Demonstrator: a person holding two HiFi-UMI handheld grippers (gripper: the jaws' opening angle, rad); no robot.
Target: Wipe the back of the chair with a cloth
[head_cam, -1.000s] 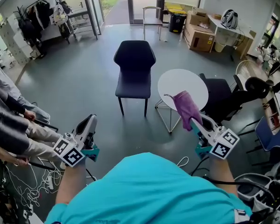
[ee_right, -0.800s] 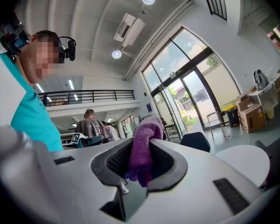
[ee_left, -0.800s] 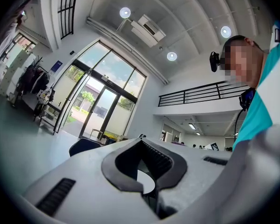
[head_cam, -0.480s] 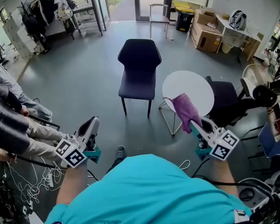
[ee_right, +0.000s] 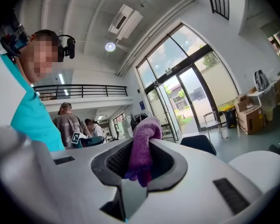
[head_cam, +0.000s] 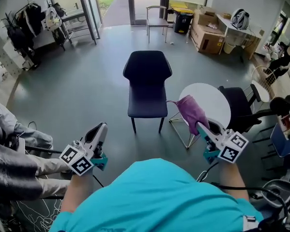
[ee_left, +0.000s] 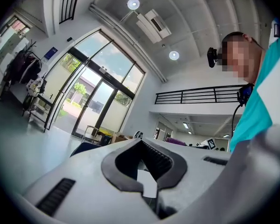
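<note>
Head view, chair [head_cam: 147, 83] nearer than before, right claw [head_cam: 200, 126] gripping cloth [head_cam: 191, 111]

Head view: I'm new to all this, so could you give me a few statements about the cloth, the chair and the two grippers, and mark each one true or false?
1. The purple cloth is pinched in the right gripper. True.
2. The cloth is rubbing the chair. False: the chair stands apart, further ahead on the floor, and nothing touches it.
3. The left gripper holds a second cloth. False: nothing is between its jaws.
4. A round white table stands beside the chair. True.
</note>
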